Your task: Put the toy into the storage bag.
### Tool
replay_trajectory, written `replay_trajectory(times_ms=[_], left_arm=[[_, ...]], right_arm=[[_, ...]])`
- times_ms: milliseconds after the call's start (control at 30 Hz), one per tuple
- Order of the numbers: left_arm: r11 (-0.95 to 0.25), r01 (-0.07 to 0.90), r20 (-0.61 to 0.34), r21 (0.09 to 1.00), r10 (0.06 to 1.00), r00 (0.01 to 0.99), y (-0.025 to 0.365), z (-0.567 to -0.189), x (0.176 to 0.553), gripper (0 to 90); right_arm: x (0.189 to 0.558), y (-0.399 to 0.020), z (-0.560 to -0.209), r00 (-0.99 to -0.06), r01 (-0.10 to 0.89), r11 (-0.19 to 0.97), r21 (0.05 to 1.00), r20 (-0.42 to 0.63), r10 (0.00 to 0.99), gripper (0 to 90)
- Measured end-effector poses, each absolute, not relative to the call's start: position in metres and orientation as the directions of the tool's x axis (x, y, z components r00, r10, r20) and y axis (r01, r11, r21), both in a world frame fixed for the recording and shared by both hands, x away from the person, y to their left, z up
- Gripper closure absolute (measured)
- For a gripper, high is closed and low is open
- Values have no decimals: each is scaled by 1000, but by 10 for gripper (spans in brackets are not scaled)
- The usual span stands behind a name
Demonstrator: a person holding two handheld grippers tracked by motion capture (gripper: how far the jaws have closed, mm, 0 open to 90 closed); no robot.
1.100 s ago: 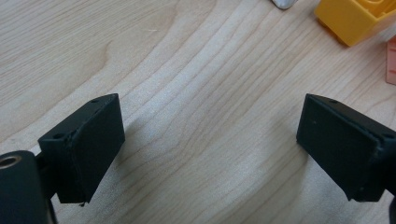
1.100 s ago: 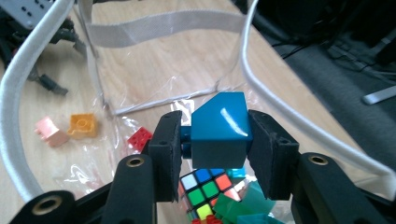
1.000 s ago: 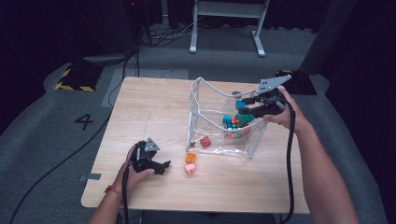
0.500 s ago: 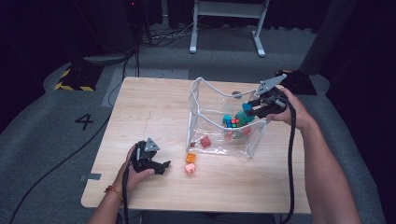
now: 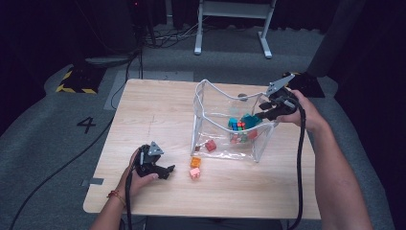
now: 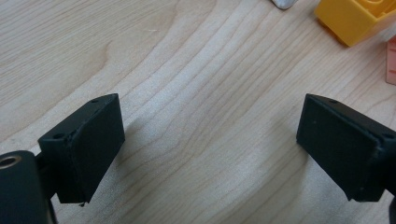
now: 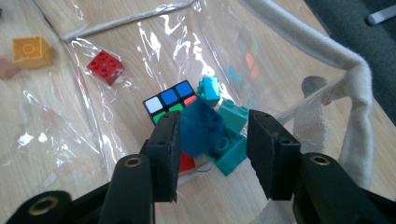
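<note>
right claw (image 7: pixel 214 133) just opening, blue plastic brick (image 7: pixel 200 122) loose between jaws | left claw (image 6: pixel 210 126) wide, empty | release fully above clear plastic bag (image 7: pixel 337 52)

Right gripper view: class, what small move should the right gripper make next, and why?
Probably open a little wider while hovering over the clear bag. The right gripper has just been opening its jaws, and the blue brick shows blurred between them, against one pad and apart from the other, above the teal bricks and puzzle cube. A wider gap should let it drop in freely.
</note>
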State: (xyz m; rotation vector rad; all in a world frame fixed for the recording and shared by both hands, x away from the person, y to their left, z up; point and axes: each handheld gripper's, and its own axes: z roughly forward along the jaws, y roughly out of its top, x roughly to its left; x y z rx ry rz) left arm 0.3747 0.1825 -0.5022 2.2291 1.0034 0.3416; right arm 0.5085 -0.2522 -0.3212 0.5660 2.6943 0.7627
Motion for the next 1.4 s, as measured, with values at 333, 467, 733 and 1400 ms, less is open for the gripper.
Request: replay_trajectory(times_ms=[333,467,733,1400], left_arm=[[-490,560,-23,668,738,674,183,-502,375,77],[-490,560,-23,668,739,674,183,-502,375,77],[-490,560,-23,668,739,674,183,-502,375,77],[-490,560,-23,668,739,674,183,-502,375,77]], right_arm=[[491,-259,-315,-868,256,668,699,-138,477,463],[478,-265,-312,-846,251,582,774,-117,520,418],[453,-278,-303,-785,248,459,853,-100,611,298],[375,-311,-314,-745,157,343,926,-116,656,276]])
